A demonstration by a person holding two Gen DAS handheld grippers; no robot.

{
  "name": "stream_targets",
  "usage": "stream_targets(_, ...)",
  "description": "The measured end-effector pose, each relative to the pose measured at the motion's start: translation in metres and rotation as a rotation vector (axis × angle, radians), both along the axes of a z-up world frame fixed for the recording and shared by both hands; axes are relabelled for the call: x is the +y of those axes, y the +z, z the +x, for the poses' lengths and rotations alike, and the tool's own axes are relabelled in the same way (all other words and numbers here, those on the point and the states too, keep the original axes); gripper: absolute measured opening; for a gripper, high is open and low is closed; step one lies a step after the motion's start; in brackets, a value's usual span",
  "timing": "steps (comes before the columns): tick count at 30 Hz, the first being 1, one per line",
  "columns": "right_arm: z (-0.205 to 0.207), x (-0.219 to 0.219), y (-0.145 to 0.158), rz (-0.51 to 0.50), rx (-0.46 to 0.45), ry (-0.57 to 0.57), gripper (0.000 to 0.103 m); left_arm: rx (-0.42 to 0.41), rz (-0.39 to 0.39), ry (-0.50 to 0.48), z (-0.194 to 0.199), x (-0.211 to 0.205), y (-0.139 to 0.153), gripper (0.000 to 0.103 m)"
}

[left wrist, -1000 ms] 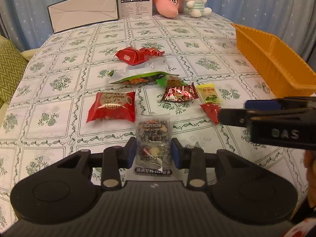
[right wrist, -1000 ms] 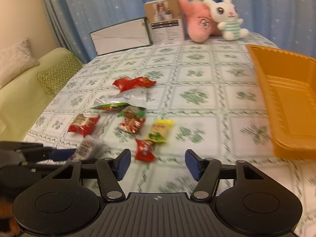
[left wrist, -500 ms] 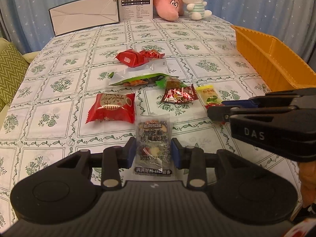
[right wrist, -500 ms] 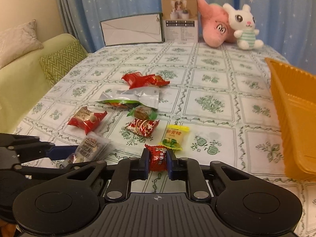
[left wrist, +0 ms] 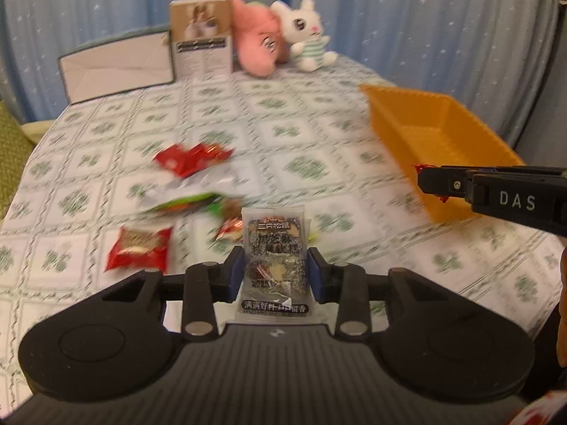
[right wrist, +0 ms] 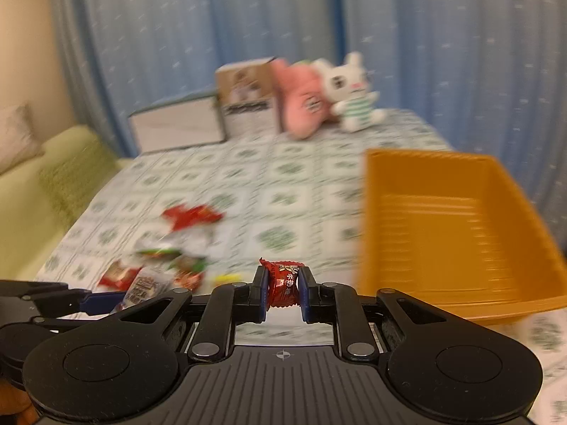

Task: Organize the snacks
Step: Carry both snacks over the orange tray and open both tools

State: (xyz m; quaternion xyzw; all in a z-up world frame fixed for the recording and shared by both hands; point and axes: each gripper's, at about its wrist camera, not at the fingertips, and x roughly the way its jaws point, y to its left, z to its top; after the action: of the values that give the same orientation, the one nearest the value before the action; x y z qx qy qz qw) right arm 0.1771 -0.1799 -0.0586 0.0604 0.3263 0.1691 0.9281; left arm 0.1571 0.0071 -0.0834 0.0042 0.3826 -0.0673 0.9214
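Clearly, crinkly red candy (right wrist: 282, 285), ribbed orange bin (right wrist: 457, 233).

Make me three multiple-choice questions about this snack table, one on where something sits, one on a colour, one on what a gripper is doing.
1. Where is the orange bin relative to the loose snacks on the table?
A. to their left B. to their right C. on top of them

2. What colour is the candy in the right gripper?
A. red B. yellow C. blue

3. What is the left gripper doing?
A. hanging open B. shut on nothing C. gripping a dark-printed clear packet

Answers: B, the bin sits right of the pile in both views; A, a red wrapper shows between the pads; C, the packet stands clamped between the blue pads.
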Motion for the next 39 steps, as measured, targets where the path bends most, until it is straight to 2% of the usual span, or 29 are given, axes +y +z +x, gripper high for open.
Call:
stream_targets(4, 0.002, -0.046, 0.019, 0.050, 0.026, -0.079, 0.018, -0.037, -0.028, -0.058, 0.010, -0.039, 0.020, 0.034)
stream_targets(11, 0.009, -0.109, 0.042, 0.036, 0.025, -0.168, 0.018, -0.075, -0.058, -0.156, 0.033, -0.101, 0.046, 0.034)
stream_targets(17, 0.022, -0.148, 0.037, 0.009, 0.028, -0.189, 0.018, -0.077, -0.048, -0.212, 0.051, -0.137, 0.050, 0.034)
stream_targets(28, 0.047, -0.173, 0.004, 0.007, 0.082, -0.226, 0.018, -0.035, -0.033, -0.288, 0.085, -0.172, 0.023, 0.034)
stream_targets(32, 0.052, -0.177, -0.003, 0.015, 0.093, -0.232, 0.018, -0.017, -0.043, -0.286, 0.097, -0.174, 0.014, 0.035)
stream_targets(39, 0.055, -0.178, -0.008, 0.023, 0.103, -0.230, 0.018, -0.053, -0.047, -0.242, 0.092, -0.157, 0.018, 0.041)
